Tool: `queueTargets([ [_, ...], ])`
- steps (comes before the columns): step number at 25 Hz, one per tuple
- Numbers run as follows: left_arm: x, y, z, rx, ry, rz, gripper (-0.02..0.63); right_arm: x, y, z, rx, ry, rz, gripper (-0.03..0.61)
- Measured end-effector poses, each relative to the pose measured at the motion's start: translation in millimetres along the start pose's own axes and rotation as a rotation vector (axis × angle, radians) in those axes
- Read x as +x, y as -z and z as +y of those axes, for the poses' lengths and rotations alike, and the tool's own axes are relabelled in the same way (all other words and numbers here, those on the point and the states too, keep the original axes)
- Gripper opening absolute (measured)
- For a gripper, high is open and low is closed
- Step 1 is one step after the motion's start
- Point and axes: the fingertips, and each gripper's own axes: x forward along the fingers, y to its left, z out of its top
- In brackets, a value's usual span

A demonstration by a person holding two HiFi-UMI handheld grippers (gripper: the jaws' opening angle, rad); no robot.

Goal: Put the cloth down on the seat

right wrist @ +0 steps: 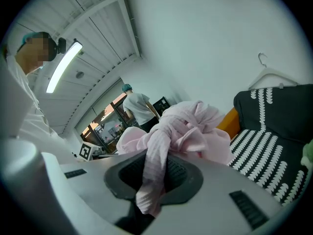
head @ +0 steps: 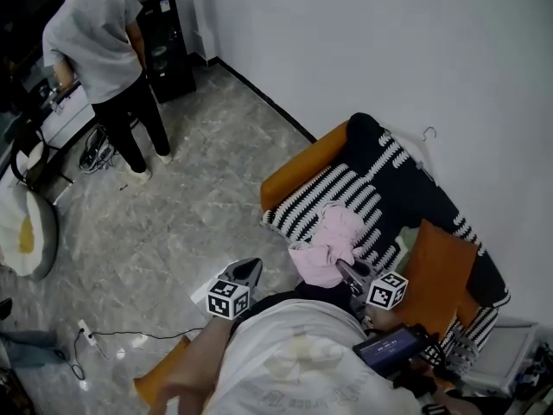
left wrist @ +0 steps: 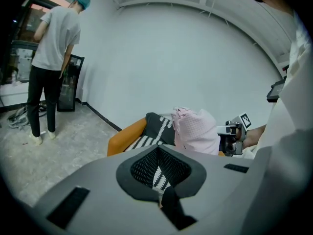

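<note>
Over seat point(head: 304, 199), right claw point(head: 349, 271) angled slightly downward, pinching cloth point(head: 333, 239).

Pink cloth point(head: 333, 245); orange seat point(head: 307, 167); black-white patterned cover point(head: 346, 188); grey marbled floor point(head: 199, 188).

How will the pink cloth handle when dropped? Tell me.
Probably floppy: the pink waffle-textured cloth bunches in soft folds at the right gripper's jaws. Likely light, hanging from one pinched strand. Should slump, not roll, on the black-and-white striped seat cover.
</note>
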Motion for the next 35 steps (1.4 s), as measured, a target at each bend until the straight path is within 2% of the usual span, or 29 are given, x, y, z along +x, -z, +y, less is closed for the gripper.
queueTargets([
  [6, -2, -1, 11, -0.023, -0.043, -0.002, 0.012, 12, 0, -5, 0.008, -0.024, 0.029, 0.072],
  [16, 22, -10, 34, -0.033, -0.076, 0.058, 0.012, 48, -11, -26, 0.030, -0.067, 0.066, 0.072],
  [27, 119, -74, 32, 0.068, 0.017, 0.133, 0.012, 64, -47, -99, 0.084, -0.017, 0.043, 0.072],
  [35, 177, -115, 29, 0.111, 0.048, 0.173, 0.012, 68, -76, -150, 0.109, 0.015, 0.016, 0.072],
])
